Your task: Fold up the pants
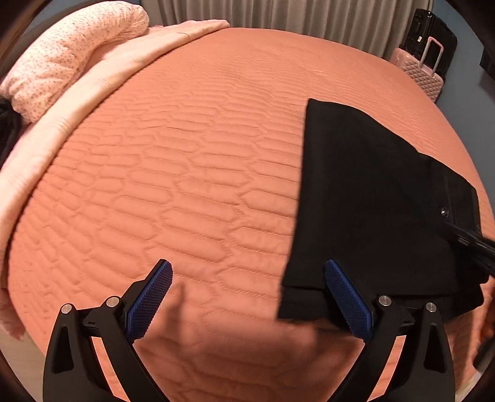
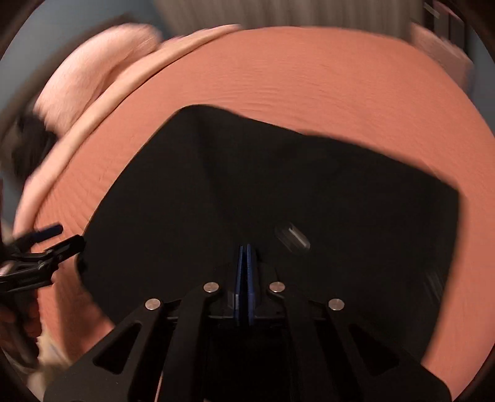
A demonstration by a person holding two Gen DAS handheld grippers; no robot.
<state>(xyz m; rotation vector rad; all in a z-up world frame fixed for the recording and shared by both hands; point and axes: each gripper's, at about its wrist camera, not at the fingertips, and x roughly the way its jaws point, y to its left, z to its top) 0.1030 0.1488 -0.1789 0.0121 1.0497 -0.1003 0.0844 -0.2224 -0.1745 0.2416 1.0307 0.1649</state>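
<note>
The black pants [image 1: 365, 198] lie partly folded on the orange quilted bedspread [image 1: 185, 173], at the right of the left wrist view. My left gripper [image 1: 247, 293] is open and empty, just left of the pants' near edge; its right finger overlaps that edge. In the right wrist view the pants [image 2: 247, 191] fill the middle. My right gripper [image 2: 246, 256] is shut on the pants' cloth near the waistband; a metal button [image 2: 292, 236] shows beside it. The left gripper shows at the left edge of the right wrist view [image 2: 55, 238]. The right gripper enters the left wrist view at the right edge [image 1: 464, 241].
A pale pink folded blanket [image 1: 92, 92] and a flowered pillow [image 1: 71, 49] lie along the bed's far left. A pink suitcase [image 1: 423, 71] and a black bag [image 1: 433, 34] stand beyond the bed at the far right, before a curtain [image 1: 278, 15].
</note>
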